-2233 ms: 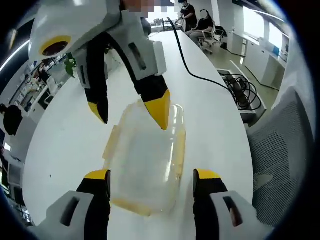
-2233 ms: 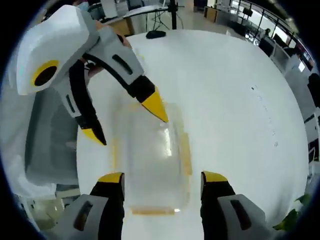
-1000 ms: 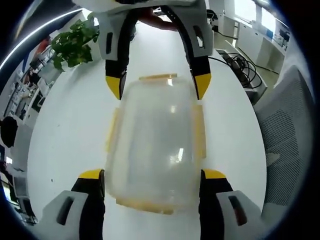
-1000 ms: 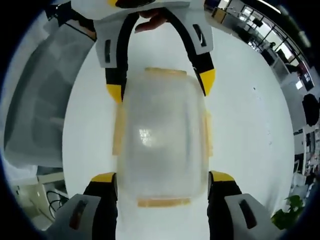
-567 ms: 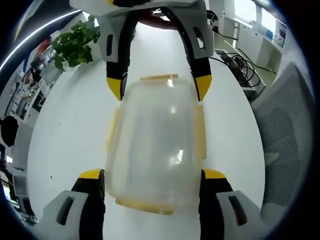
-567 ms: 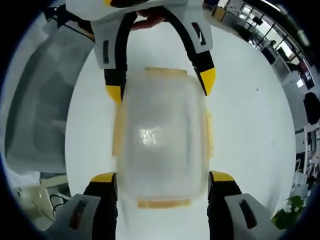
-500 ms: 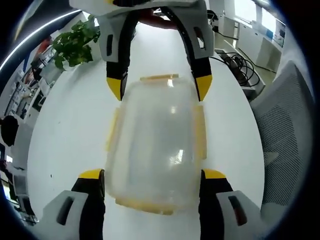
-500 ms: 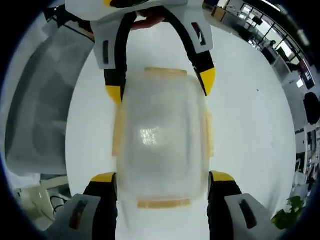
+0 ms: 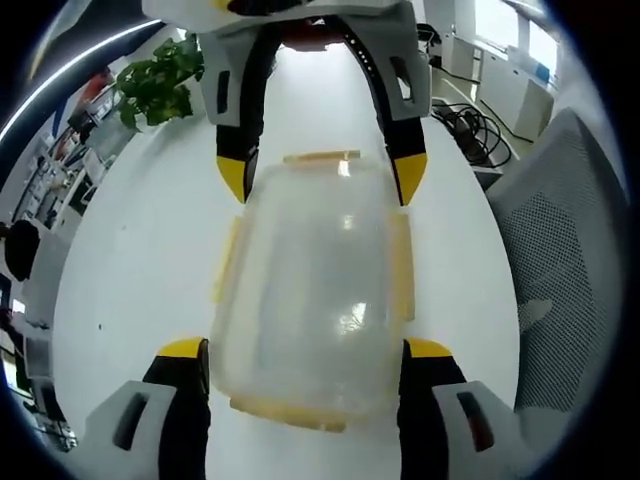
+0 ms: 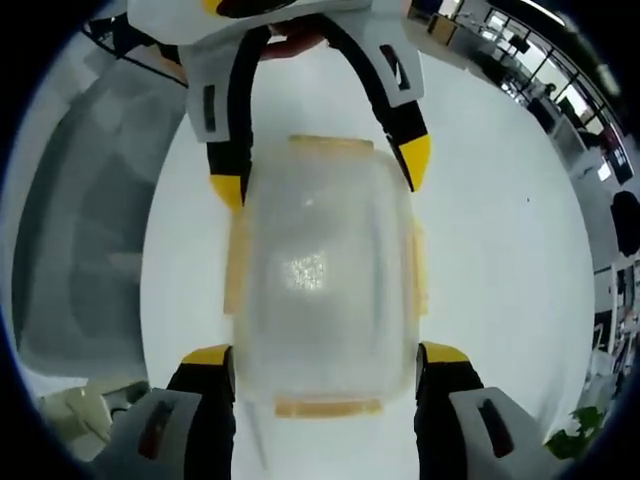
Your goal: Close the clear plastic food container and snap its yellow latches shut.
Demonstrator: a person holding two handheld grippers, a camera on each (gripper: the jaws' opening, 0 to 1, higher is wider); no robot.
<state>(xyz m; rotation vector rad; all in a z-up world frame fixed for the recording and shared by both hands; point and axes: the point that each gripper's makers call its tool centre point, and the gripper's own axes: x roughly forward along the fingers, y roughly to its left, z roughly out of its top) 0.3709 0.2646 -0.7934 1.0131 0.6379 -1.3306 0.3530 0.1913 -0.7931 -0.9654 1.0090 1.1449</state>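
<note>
White worktop (image 9: 130, 270), smooth, glossy, rounded at its edge. A grey mesh chair (image 9: 570, 270) stands against its side, seen again in the right gripper view (image 10: 85, 240).

Clear plastic container (image 9: 310, 290), a rounded-corner rectangular box with cloudy translucent walls, rests on the worktop at the centre of both views (image 10: 325, 280). The lid is on. Flat yellow latches sit on all four sides: far end (image 9: 320, 156), near end (image 9: 290, 412), and the two long sides (image 9: 402, 265); whether they are snapped down cannot be told.

Left tool (image 9: 305, 352): released, jaws spread wide, black fingers with yellow tips flanking the near end of the container just beside its corners; contact cannot be confirmed. It appears opposite in the right gripper view (image 10: 320, 170), white-bodied, straddling the far end.

Right tool (image 10: 320, 358): likewise spread, tips either side of its end of the container, grasping nothing. Seen from the left gripper view (image 9: 318, 178) at the far end.

Surroundings: a leafy green plant (image 9: 160, 85) beyond the worktop, and black cables (image 9: 465, 125) coiled off its edge.
</note>
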